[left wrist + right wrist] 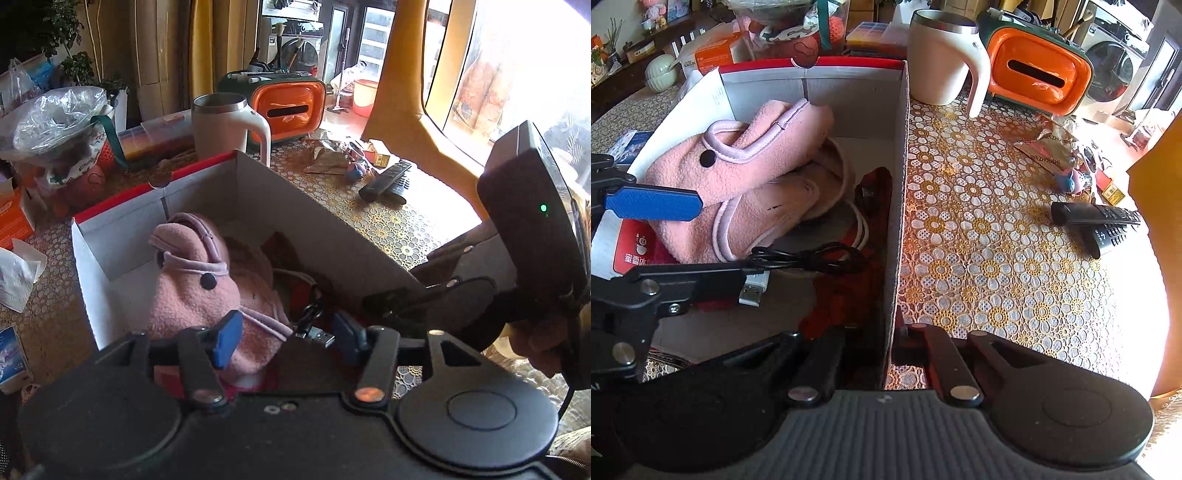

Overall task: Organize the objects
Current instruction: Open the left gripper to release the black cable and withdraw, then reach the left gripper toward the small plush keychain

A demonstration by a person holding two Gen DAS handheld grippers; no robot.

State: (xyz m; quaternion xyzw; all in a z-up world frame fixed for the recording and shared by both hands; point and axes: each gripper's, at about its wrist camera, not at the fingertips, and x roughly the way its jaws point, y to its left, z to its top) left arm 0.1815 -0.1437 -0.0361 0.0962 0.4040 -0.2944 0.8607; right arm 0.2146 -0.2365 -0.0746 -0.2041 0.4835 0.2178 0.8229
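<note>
My left gripper [284,332] is standing open over the white cardboard box [899,155]; my right gripper [890,343] is pinching its wall. The gold foil packet [1047,147] on the floral lace tablecloth [979,240] is reading "ZHOUSHI".

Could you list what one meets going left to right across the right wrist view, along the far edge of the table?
Pale round vase → orange carton → white mug → orange tissue box → washing machine.
</note>
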